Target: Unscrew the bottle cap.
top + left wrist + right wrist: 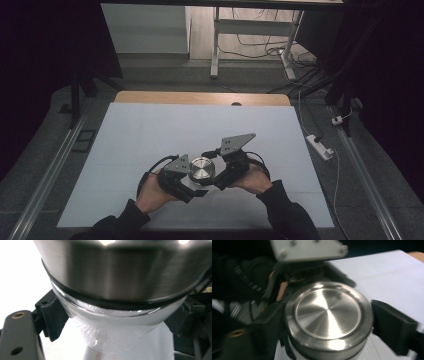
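My left fingers (51, 320) clamp the glass jar (120, 322) just under its steel lid (201, 168), while my right fingers (392, 325) stand apart either side of that lid.

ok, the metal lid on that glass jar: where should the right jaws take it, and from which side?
Probably by the lid's rim, jaws on opposite sides, coming from above and the right. The steel wall is straight and tall enough for flat pads, while the top face is smooth. The left gripper already clamps the glass jar beneath the black seal, so that part is taken. The right gripper straddles the rim already.
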A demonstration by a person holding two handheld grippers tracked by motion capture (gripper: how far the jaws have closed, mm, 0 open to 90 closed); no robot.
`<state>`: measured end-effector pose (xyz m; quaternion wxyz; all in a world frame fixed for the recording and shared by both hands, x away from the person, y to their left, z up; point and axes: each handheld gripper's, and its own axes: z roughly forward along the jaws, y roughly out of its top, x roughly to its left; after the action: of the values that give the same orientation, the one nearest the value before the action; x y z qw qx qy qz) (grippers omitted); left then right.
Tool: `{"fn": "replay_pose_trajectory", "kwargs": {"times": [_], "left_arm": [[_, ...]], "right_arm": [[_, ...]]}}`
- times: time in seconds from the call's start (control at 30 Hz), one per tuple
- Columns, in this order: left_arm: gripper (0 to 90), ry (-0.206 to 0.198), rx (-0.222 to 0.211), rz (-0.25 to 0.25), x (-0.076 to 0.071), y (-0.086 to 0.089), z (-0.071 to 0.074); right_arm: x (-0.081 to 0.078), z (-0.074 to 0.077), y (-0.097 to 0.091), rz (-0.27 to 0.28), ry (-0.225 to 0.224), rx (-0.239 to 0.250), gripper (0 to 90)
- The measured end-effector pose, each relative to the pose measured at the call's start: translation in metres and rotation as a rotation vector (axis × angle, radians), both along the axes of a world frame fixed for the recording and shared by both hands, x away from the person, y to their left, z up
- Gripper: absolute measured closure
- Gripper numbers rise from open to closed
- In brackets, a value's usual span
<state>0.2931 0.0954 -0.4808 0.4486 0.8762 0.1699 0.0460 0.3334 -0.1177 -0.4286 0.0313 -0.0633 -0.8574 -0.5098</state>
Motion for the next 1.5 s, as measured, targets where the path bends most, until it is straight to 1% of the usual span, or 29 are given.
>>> {"fn": "replay_pose_trajectory", "kwargs": {"times": [0.03, 0.1, 0.13, 0.17, 0.2, 0.23, 0.27, 0.3, 0.33, 0.37, 0.4, 0.43, 0.47, 0.53, 0.57, 0.6, 0.63, 0.67, 0.7, 0.73, 0.77, 0.87, 0.9, 0.93, 1.1, 1.13, 1.17, 1.3, 1.5], "left_arm": [[16.0, 0.0, 0.0, 0.014, 0.0, 0.001, 0.0], [16.0, 0.002, 0.009, 0.044, 0.002, 0.001, -0.001], [16.0, 0.003, 0.011, 0.064, 0.002, 0.001, -0.001], [16.0, 0.005, 0.012, 0.084, 0.002, 0.001, -0.001], [16.0, 0.009, 0.01, 0.103, 0.002, 0.002, -0.001], [16.0, 0.013, 0.008, 0.138, 0.002, 0.002, -0.001], [16.0, 0.013, 0.008, 0.138, 0.002, 0.002, -0.001], [16.0, 0.008, 0.017, 0.147, 0.002, 0.002, 0.0], [16.0, 0.003, 0.022, 0.162, 0.002, 0.002, 0.0], [16.0, 0.003, 0.022, 0.162, 0.002, 0.002, 0.0], [16.0, 0.005, 0.021, 0.163, 0.002, 0.002, 0.0], [16.0, 0.005, 0.021, 0.163, 0.002, 0.002, 0.0], [16.0, 0.003, 0.025, 0.165, 0.001, 0.002, 0.0], [16.0, 0.002, 0.02, 0.145, 0.001, 0.002, 0.001], [16.0, 0.002, 0.02, 0.145, 0.001, 0.002, 0.001], [16.0, 0.0, 0.021, 0.129, 0.001, 0.002, 0.002], [16.0, 0.002, 0.007, 0.103, 0.001, 0.003, 0.002], [16.0, 0.002, 0.007, 0.103, 0.001, 0.003, 0.002], [16.0, 0.001, 0.009, 0.091, 0.001, 0.003, 0.002], [16.0, 0.005, 0.005, 0.083, 0.001, 0.003, 0.002], [16.0, 0.008, 0.008, 0.072, 0.002, 0.003, 0.002], [16.0, 0.008, 0.013, 0.056, 0.002, 0.003, 0.001], [16.0, 0.005, 0.018, 0.051, 0.002, 0.002, 0.0], [16.0, 0.009, 0.011, 0.056, 0.002, 0.001, 0.0], [16.0, 0.01, 0.012, 0.06, 0.002, 0.001, -0.001], [16.0, 0.007, 0.018, 0.06, 0.003, 0.002, -0.001], [16.0, 0.01, 0.012, 0.068, 0.003, 0.002, -0.001], [16.0, 0.009, 0.015, 0.077, 0.004, 0.003, -0.001], [16.0, 0.004, 0.02, 0.087, 0.005, 0.005, -0.001]], "right_arm": [[-0.002, 0.004, 0.002, -0.093, 0.008, -0.008, 2.9], [-0.006, 0.006, 0.004, -0.177, 0.018, -0.009, 1.3], [-0.008, 0.006, 0.006, -0.213, 0.022, -0.021, 1.2], [-0.01, 0.005, 0.009, -0.253, 0.017, -0.032, 1.3], [-0.01, 0.005, 0.009, -0.253, 0.017, -0.032, 1.3], [-0.016, 0.002, 0.016, -0.313, -0.006, -0.056, 2.2], [-0.016, 0.002, 0.016, -0.313, -0.006, -0.056, 2.2], [-0.022, -0.001, 0.024, -0.343, -0.046, -0.082, 5.0], [-0.025, -0.003, 0.027, -0.354, -0.063, -0.086, 7.3], [-0.025, -0.003, 0.027, -0.354, -0.063, -0.086, 7.3], [-0.029, -0.006, 0.031, -0.381, -0.089, -0.087, 11.6], [-0.03, -0.006, 0.032, -0.393, -0.107, -0.087, 15.7], [-0.031, -0.006, 0.031, -0.399, -0.122, -0.079, 17.3], [-0.029, -0.006, 0.028, -0.39, -0.097, -0.055, 18.2], [-0.028, -0.006, 0.027, -0.371, -0.088, -0.045, 18.2], [-0.026, -0.005, 0.025, -0.349, -0.077, -0.037, 18.3], [-0.024, -0.005, 0.023, -0.319, -0.06, -0.028, 18.4], [-0.022, -0.004, 0.021, -0.295, -0.043, -0.017, 18.5], [-0.019, -0.004, 0.018, -0.266, -0.031, -0.002, 18.5], [-0.018, -0.004, 0.016, -0.246, -0.027, 0.008, 18.5], [-0.018, -0.004, 0.016, -0.246, -0.027, 0.008, 18.5], [-0.014, -0.002, 0.012, -0.211, -0.032, 0.029, 18.6], [-0.012, 0.001, 0.01, -0.212, -0.045, 0.024, 18.6], [-0.012, 0.001, 0.01, -0.212, -0.045, 0.024, 18.6], [-0.013, 0.004, 0.008, -0.209, -0.064, 0.016, 18.6], [-0.013, 0.004, 0.009, -0.209, -0.066, 0.015, 18.6], [-0.013, 0.005, 0.009, -0.21, -0.067, 0.013, 18.6], [-0.013, 0.007, 0.008, -0.218, -0.076, 0.01, 18.6], [-0.013, 0.009, 0.004, -0.233, -0.085, 0.017, 18.6]]}}
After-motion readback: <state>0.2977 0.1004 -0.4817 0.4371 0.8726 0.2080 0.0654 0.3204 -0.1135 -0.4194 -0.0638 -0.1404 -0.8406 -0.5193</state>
